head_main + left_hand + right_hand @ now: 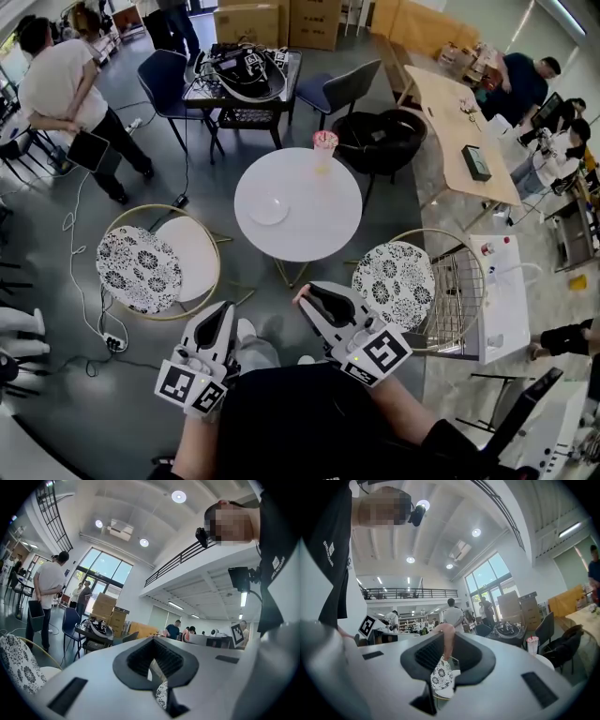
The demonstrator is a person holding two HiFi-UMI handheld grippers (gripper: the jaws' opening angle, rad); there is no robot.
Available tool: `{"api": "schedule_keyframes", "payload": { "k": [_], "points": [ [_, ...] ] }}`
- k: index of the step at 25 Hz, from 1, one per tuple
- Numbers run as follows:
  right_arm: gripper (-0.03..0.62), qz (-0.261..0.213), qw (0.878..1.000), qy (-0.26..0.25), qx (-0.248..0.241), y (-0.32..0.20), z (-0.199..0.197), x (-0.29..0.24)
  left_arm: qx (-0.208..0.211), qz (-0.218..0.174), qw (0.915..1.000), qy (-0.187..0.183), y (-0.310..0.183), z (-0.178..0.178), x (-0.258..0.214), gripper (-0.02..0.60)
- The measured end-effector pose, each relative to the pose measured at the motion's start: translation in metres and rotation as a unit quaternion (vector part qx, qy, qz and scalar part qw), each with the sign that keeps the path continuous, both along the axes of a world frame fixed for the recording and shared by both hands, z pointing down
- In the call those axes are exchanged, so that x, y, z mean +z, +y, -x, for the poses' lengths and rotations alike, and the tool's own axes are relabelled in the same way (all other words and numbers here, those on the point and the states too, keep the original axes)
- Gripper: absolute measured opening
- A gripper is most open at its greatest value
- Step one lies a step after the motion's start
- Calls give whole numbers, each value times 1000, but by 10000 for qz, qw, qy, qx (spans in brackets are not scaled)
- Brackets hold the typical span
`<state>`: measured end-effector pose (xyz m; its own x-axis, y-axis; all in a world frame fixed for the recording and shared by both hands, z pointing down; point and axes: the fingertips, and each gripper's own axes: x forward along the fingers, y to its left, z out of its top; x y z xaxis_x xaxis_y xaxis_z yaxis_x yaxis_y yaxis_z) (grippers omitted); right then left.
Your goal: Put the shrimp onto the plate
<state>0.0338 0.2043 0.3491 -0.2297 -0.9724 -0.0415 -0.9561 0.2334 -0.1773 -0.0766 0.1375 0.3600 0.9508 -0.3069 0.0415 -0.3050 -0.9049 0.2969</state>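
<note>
A pink shrimp [446, 641] is clamped in the right gripper [311, 302], short of the near edge of the round white table [323, 220]. Its long axis runs along the jaws, and its curled end pokes past them toward the table. The white plate [269, 210] sits left of the table's centre, ahead of the shrimp and a little to its left, well apart from it. The right gripper looks slightly nearer the plate. The left gripper [223, 321], also short of the table's near edge, has its jaws closed on nothing. A pink cup [324, 148] stands at the table's far edge.
</note>
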Motion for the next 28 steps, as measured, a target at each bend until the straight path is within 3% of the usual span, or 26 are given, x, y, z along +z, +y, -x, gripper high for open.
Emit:
{"api": "schedule_keyframes", "payload": {
  "k": [13,28],
  "points": [
    [77,173,9997,50,164,-76,10,6,248,-94,9996,-40,-78,0,1,5],
    [77,277,9980,106,564,-179,30,8,689,160,9975,-22,-183,20,8,5]
  ]
}}
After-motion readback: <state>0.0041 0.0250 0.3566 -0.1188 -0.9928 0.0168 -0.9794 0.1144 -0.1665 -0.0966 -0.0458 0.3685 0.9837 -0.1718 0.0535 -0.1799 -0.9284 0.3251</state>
